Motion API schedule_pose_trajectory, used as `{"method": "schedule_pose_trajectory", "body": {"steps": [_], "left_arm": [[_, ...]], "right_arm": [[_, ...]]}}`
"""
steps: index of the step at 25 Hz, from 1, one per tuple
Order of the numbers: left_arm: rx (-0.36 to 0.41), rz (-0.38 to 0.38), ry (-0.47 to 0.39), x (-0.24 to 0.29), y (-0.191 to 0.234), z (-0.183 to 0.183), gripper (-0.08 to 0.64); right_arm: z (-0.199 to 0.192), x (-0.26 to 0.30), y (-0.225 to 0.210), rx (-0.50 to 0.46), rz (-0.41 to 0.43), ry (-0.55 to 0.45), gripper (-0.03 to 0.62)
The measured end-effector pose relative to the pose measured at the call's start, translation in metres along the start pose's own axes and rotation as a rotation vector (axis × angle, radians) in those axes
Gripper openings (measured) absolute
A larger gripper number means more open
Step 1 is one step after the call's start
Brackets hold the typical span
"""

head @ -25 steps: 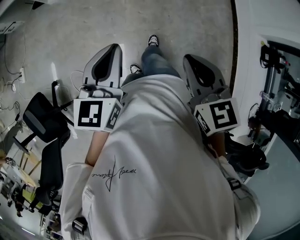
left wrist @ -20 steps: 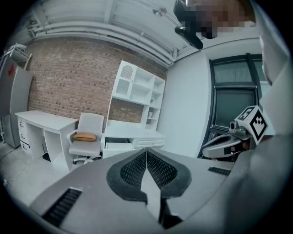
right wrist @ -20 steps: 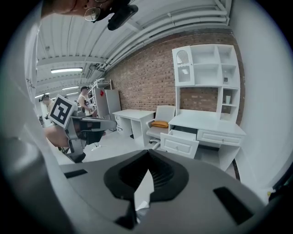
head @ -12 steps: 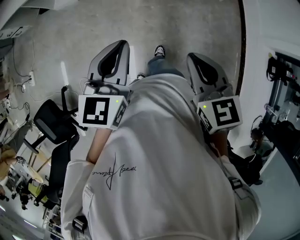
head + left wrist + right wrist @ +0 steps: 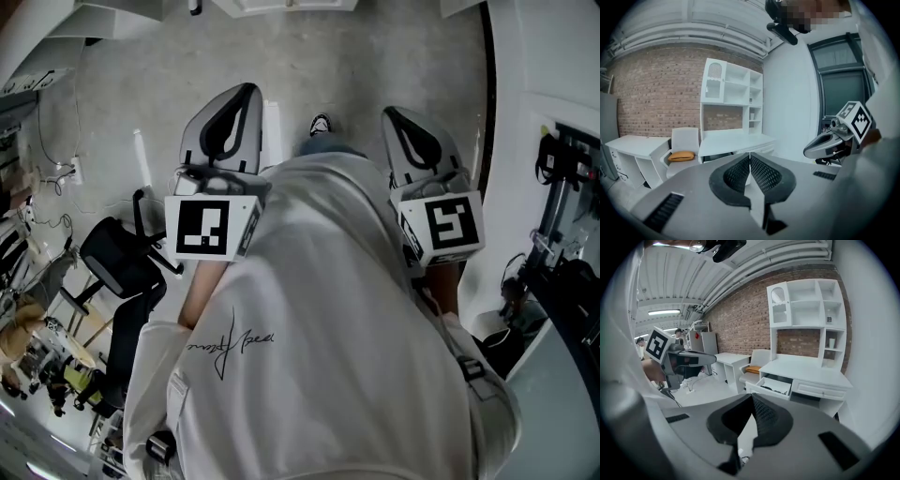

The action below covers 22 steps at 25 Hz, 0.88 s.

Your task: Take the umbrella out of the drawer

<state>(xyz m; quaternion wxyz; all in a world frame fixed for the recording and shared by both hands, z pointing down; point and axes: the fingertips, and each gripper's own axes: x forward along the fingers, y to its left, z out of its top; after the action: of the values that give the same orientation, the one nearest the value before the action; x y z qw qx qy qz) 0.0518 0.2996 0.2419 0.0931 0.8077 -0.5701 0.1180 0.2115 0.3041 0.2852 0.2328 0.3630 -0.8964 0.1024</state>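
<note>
A white desk (image 5: 813, 373) with a shelf unit stands against the brick wall. Its left drawer (image 5: 774, 385) is pulled out, and something dark lies inside, too small to make out. In the left gripper view the same desk (image 5: 736, 139) is seen from the side. I hold both grippers in front of me, well short of the desk. My left gripper (image 5: 750, 158) is shut with nothing between its jaws, and so is my right gripper (image 5: 751, 399). In the head view the left gripper (image 5: 242, 94) and the right gripper (image 5: 394, 117) point forward over the concrete floor.
A white chair with an orange cushion (image 5: 753, 367) sits left of the desk, beside a second white desk (image 5: 726, 361). A black office chair (image 5: 117, 267) and cables are on my left. Dark equipment (image 5: 562, 281) stands at my right.
I have walked forward with both grippers held out. The floor has slid back under me, and white furniture edges have come into the top of the head view. Both grippers stay shut.
</note>
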Motion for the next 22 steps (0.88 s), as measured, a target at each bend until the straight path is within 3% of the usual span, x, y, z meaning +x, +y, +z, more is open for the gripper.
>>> {"method": "schedule_pose_trajectory", "body": {"steps": [5,13,22], "left_arm": [[-0.019,0.003,0.009,0.020,-0.007,0.003,0.018],[-0.075,0.087,0.040,0.031,0.005,-0.009,0.018],[-0.086,0.073,0.039,0.062,0.025,-0.003,0.018]], "right_arm": [[0.001,0.005,-0.035,-0.007,-0.023,0.008,0.025],[-0.001,0.025,-0.051,-0.042,0.015,0.035,0.023],[0.019,0.048,-0.064,-0.040,0.025,-0.007,0.023]]}}
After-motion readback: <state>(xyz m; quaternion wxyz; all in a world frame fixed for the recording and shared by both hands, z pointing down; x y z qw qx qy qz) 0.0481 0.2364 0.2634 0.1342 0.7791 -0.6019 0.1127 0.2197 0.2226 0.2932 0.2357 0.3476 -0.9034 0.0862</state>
